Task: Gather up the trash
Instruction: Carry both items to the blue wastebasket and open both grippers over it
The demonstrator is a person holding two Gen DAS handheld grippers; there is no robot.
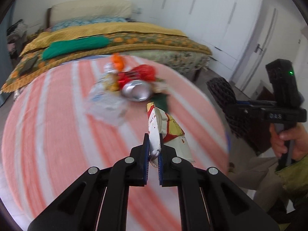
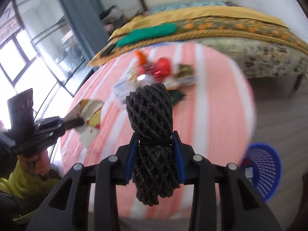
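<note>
My left gripper (image 1: pixel 153 137) is shut on a crumpled white, yellow and red paper wrapper (image 1: pixel 167 130) and holds it above the round pink-striped table (image 1: pixel 48 127). My right gripper (image 2: pixel 156 136) is shut on a bundle of black foam netting (image 2: pixel 152 119), also above the table (image 2: pixel 211 115). A trash pile lies mid-table: a crushed red can (image 1: pixel 135 89), clear plastic (image 1: pixel 105 104), orange and red wrappers (image 1: pixel 144 71). The pile also shows in the right wrist view (image 2: pixel 156 71). The left gripper with the wrapper (image 2: pixel 88 115) shows there at the left.
A blue plastic basket (image 2: pixel 263 169) stands on the floor at the table's right. A bed (image 1: pixel 115 38) with yellow covers and a green cloth (image 1: pixel 75 46) lies behind the table. White wardrobes (image 1: pixel 211 9) line the right wall. Windows (image 2: pixel 28 48) are at the left.
</note>
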